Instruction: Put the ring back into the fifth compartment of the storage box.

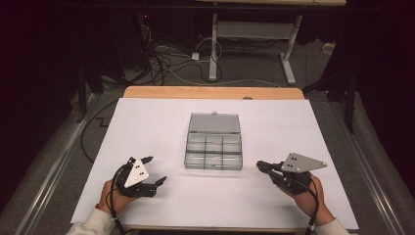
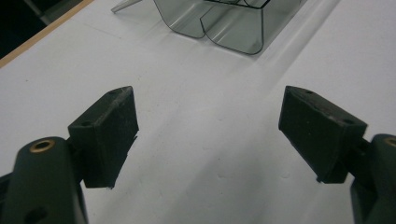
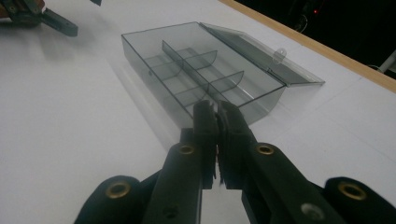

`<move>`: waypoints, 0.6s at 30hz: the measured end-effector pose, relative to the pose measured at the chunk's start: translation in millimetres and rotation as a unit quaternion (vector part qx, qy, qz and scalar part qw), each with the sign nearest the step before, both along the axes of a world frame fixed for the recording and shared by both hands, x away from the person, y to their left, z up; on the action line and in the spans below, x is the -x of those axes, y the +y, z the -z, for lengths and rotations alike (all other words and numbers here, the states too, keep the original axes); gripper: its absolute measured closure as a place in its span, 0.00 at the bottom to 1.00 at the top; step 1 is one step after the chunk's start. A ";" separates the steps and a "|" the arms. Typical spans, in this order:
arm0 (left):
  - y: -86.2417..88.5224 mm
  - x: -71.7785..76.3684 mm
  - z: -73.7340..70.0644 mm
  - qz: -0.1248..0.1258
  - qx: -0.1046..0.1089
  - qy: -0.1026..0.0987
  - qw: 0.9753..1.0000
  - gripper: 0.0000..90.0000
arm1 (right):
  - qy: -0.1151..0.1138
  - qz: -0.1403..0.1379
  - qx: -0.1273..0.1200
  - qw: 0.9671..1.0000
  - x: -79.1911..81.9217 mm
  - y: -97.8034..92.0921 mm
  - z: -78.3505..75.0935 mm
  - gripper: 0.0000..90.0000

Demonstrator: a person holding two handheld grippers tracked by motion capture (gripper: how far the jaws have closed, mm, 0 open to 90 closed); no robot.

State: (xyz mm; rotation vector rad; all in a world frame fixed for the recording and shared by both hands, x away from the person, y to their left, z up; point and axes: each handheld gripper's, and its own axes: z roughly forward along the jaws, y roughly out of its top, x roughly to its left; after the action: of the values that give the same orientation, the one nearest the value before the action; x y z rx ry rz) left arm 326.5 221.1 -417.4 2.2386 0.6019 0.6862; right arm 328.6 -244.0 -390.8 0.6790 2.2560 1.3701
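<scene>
Box [image 1: 214, 145] sits open mid-bench, lid [image 1: 214, 123] flat at 12 o'clock, left claw [image 1: 157, 170] spread wide at 8, right claw [image 1: 259, 164] clenched empty at 4; I'd approach slowly and steady the box first.

A compartment box [image 1: 214, 152] sits on the white sheet [image 1: 147, 122] near the middle of the table [image 1: 210, 92], its lid [image 1: 215, 123] lying open flat behind it, on the far side from the person. The left gripper [image 1: 154, 170] lies to the box's left and nearer the person, jaws spread wide. The right gripper [image 1: 259, 164] lies to the box's right, jaws pressed together and pointing at it.
</scene>
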 end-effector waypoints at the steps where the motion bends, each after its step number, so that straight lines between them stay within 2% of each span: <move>1: -0.2 0.1 0.0 0.000 0.000 0.000 1.000 0.21 | -0.003 -0.002 -0.001 1.000 -1.1 1.2 -0.8 0.97; 8: -0.3 -0.1 0.8 0.001 0.000 0.002 1.000 0.21 | -0.010 -0.006 -0.010 1.000 -7.1 7.9 -7.4 0.97; 18: -0.1 -0.2 1.2 0.002 -0.003 0.004 1.000 0.21 | -0.023 -0.013 -0.004 1.000 -17.6 24.6 -14.4 0.97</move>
State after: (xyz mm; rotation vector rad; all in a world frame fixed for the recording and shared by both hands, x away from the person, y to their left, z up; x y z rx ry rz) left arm 326.7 221.0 -418.6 2.2478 0.5984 0.6783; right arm 346.2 -219.4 -376.3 0.6181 2.2322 1.3928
